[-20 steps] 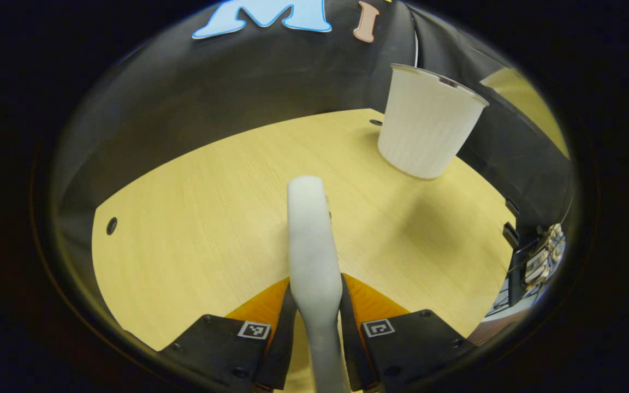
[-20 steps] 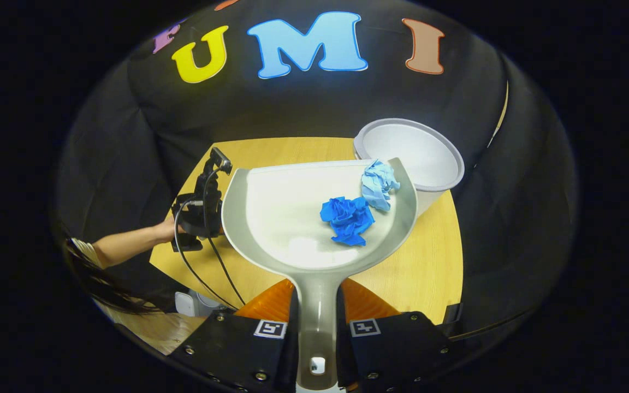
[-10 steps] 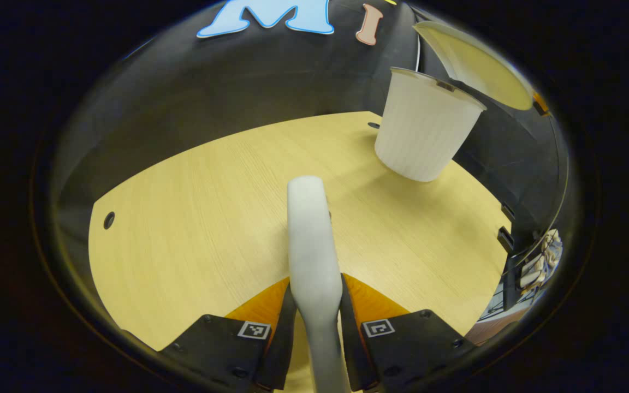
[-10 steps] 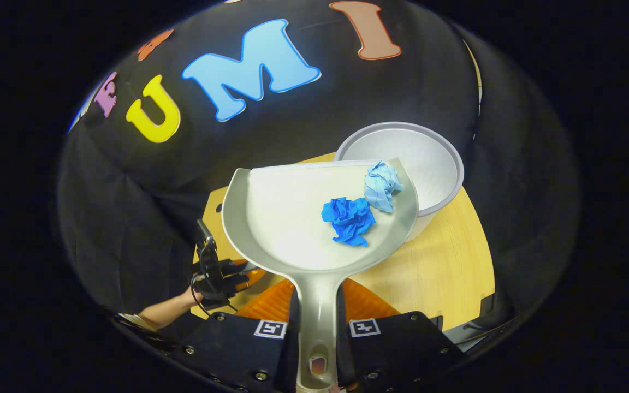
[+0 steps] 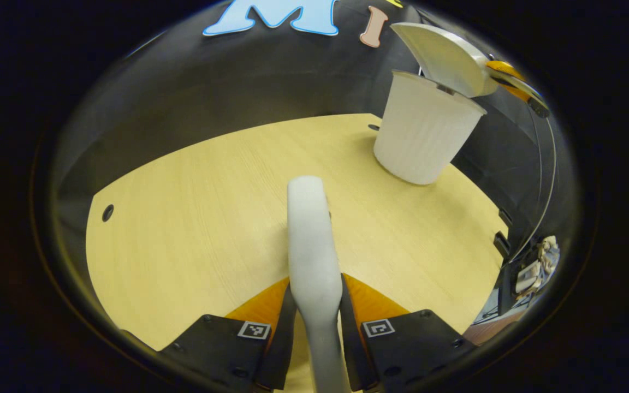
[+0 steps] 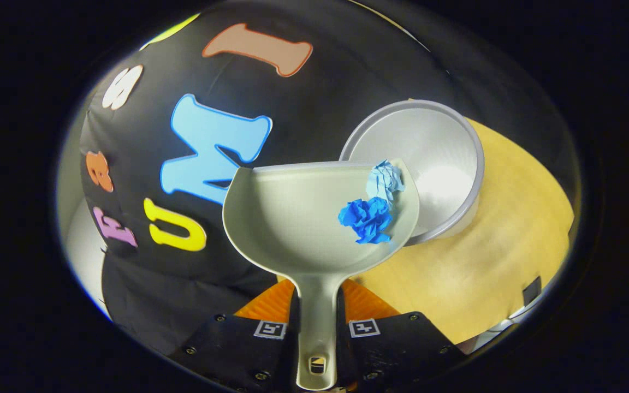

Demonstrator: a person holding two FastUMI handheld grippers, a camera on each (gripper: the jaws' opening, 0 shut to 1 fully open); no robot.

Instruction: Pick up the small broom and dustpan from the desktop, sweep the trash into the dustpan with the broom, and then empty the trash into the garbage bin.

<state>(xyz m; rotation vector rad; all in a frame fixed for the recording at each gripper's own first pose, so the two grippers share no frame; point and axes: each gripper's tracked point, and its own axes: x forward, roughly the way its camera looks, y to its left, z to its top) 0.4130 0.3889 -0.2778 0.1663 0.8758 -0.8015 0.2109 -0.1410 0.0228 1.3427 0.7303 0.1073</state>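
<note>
- Your right gripper (image 6: 317, 333) is clenched on the dustpan (image 6: 292, 218) handle; the pan's long axis runs straight ahead, tilted toward the garbage bin (image 6: 440, 158).
- The 2 paper wads (image 6: 374, 207) sit against the pan's right wall, beside the bin's rim.
- Your left gripper (image 5: 314, 327) grips the broom (image 5: 309, 229), well apart from the bin.

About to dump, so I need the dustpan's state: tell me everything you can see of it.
The dustpan looks like pale grey plastic: a shallow scoop with a raised rim and a straight handle, which the right gripper clamps. It is tilted, one corner over the open white garbage bin. A dark blue paper wad and a light blue paper wad lie against that lower corner.
</note>
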